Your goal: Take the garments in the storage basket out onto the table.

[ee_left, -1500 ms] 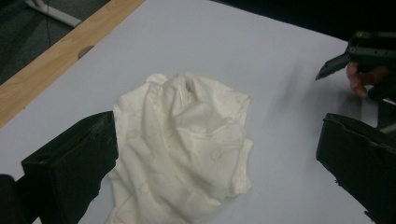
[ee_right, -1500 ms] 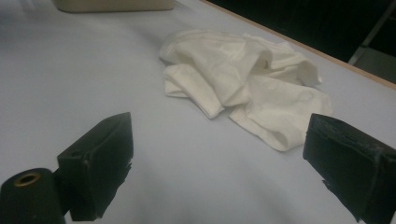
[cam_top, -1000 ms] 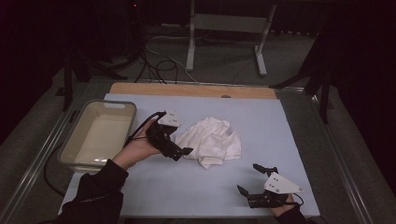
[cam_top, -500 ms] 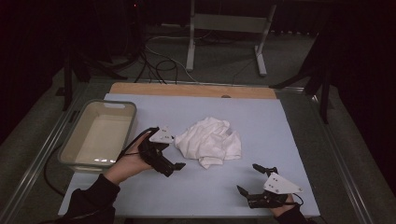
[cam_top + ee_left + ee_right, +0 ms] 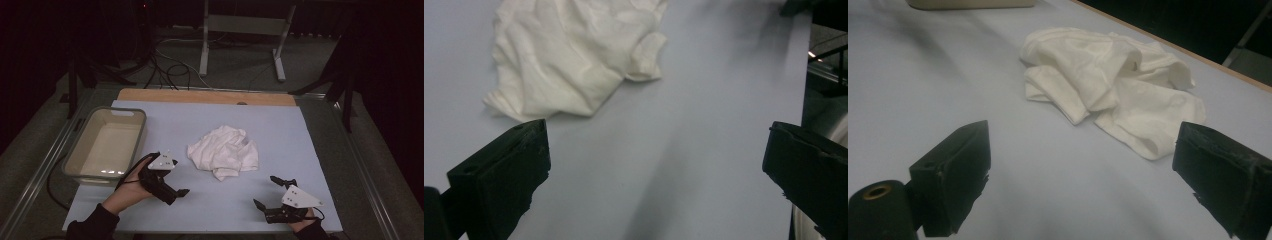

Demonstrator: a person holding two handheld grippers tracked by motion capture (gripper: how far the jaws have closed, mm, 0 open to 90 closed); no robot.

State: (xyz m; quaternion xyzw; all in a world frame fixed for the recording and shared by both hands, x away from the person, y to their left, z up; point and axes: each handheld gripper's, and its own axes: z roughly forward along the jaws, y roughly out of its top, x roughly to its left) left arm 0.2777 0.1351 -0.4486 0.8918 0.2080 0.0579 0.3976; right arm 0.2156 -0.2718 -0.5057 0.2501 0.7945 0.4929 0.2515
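A crumpled white cloth (image 5: 223,152) lies in a heap at the middle of the light blue table top (image 5: 300,130). My left gripper (image 5: 172,192) is held low over the table, to the left of the cloth and nearer the front edge, apart from it. Its jaws stand wide open with nothing between them (image 5: 654,150), and the cloth (image 5: 574,55) lies beyond them to the upper left. My right gripper (image 5: 265,191) rests near the front right, also open and empty (image 5: 1083,145), facing the cloth (image 5: 1108,75) from a short distance.
A pale, empty-looking plastic bin (image 5: 121,110) stands on the left part of the table, just behind my left hand. A wooden strip (image 5: 200,96) runs along the far edge. Beyond it are a metal stand (image 5: 240,30) and cables on the dark floor.
My left gripper has drawn back from the cloth's left edge toward the front of the table, still open and empty. The cloth and the right gripper have stayed put.
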